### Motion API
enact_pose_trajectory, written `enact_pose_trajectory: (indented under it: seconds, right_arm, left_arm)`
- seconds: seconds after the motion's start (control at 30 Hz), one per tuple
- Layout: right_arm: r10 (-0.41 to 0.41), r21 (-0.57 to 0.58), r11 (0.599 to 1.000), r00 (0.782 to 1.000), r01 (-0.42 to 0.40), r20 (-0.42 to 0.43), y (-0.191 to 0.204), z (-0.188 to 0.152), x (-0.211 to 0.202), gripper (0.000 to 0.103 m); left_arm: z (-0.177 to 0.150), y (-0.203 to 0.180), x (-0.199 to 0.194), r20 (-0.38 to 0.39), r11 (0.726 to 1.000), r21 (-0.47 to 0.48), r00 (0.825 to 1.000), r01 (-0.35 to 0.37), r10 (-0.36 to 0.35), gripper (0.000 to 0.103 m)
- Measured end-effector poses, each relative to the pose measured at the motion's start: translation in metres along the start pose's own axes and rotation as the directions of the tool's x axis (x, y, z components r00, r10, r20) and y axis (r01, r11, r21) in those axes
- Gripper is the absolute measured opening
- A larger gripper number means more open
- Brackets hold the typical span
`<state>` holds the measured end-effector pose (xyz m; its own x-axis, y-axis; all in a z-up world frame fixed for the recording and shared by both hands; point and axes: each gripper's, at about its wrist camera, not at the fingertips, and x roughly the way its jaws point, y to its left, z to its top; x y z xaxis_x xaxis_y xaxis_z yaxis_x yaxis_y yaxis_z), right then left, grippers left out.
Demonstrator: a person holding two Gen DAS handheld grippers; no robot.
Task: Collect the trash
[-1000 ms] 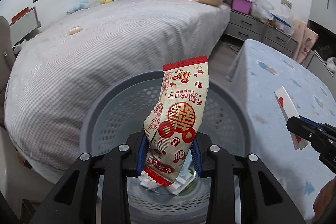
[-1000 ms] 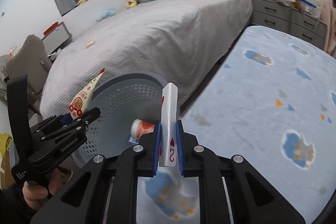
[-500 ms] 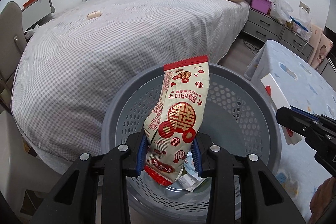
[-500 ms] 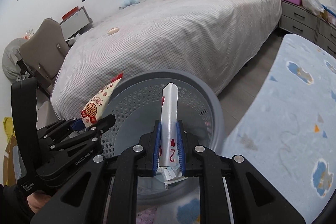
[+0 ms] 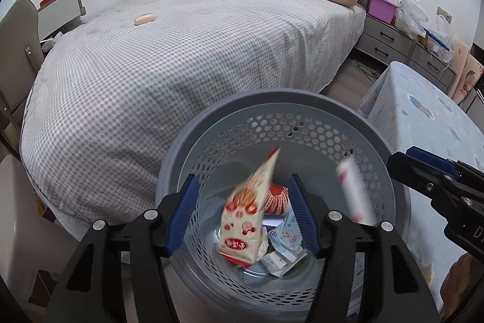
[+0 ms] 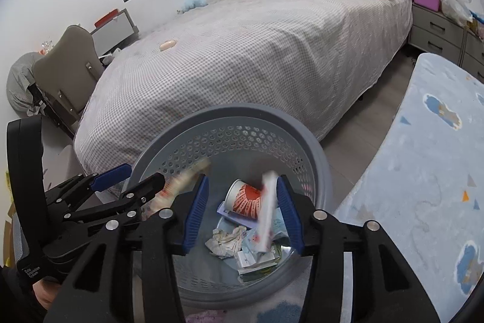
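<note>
Both pieces of trash are in the air above the grey basket [image 5: 302, 111], which stands on the floor beside the bed [image 5: 181, 65]. The left hand-held gripper [image 5: 242, 217] hangs over the basket mouth; its jaws have just been opening, and the snack wrapper [image 5: 245, 220], blurred, is between them but free of the blue pads, tilted and falling toward the basket floor. The right hand-held gripper [image 6: 242, 214] is also over the basket, and its jaws have just been opening too; the playing card [image 6: 267, 214] drops between them, close to one pad, but it seems loose.

Inside the basket there already lie a red and white paper cup [image 6: 245, 199], a crumpled paper [image 6: 225, 241] and some small packets [image 5: 287, 235]. So this part of the task is almost done: the two items are released and only need to land.

Beyond the basket, a small pink thing [image 5: 144, 19] lies on the bed; I cannot tell if it is trash. The tabletop [image 6: 423, 186] with the blue cloth, beside the basket, shows no trash in the visible part.
</note>
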<state>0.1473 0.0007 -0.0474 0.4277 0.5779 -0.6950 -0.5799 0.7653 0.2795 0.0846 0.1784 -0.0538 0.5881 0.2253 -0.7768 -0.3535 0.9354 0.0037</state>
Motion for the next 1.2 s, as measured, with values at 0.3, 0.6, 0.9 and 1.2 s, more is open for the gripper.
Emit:
enact_pose_trajectory:
  seconds: [0.3,0.6,0.9,1.2]
  right_arm:
    - [-0.003,0.008,1.0,1.0,0.003,0.009,-0.002,-0.003,-0.004,0.048]
    - [-0.008,0.02,1.0,1.0,0.007,0.017,-0.004,-0.008,-0.01,0.055]
    - [-0.012,0.035,0.999,1.0,0.011,0.021,-0.006,-0.013,-0.013,0.062]
    - [-0.024,0.035,0.999,0.999,0.023,0.03,-0.006,-0.015,-0.017,0.07]
  left_arm:
    - [-0.002,0.002,-0.003,-0.005,1.0,-0.006,1.0,-0.01,0.01,0.067]
    - [-0.004,0.003,-0.007,-0.001,1.0,-0.007,1.0,-0.017,0.017,0.072]
    - [-0.002,0.004,-0.01,0.0,1.0,-0.01,1.0,-0.025,0.025,0.076]
    - [-0.001,0.004,-0.012,0.007,0.999,-0.004,0.999,-0.035,0.035,0.079]
